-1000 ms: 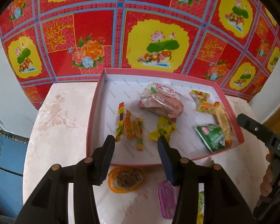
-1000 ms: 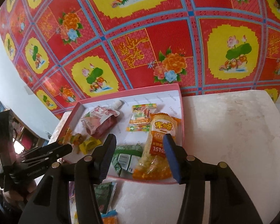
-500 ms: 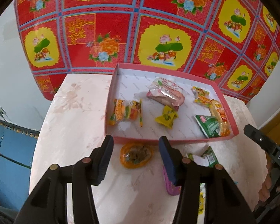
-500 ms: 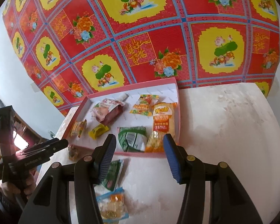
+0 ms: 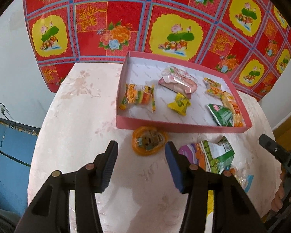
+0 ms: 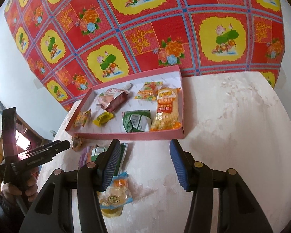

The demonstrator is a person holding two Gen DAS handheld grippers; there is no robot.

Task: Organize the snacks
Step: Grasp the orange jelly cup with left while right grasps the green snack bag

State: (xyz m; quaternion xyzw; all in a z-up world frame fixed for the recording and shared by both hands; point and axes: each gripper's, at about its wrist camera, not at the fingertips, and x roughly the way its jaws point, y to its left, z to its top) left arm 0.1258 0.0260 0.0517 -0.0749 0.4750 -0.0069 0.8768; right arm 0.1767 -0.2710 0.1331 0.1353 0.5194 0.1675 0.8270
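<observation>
Left hand-held gripper [image 5: 141, 153] tilted steeply downward, jaws apart, nothing between the pads. Right hand-held gripper [image 6: 143, 153] at a similar downward tilt, jaws also apart and empty. From the right wrist view, left gripper's body seen at 9 o'clock, gripped by a hand [image 6: 19, 189]. From the left wrist view, fingers of the right hand [image 5: 279, 190] at 4 o'clock, wrapped around the other gripper's handle.

Both wrist views – steep downward, close over table – share pink tray [image 5: 176, 125] [image 6: 130, 136].
</observation>
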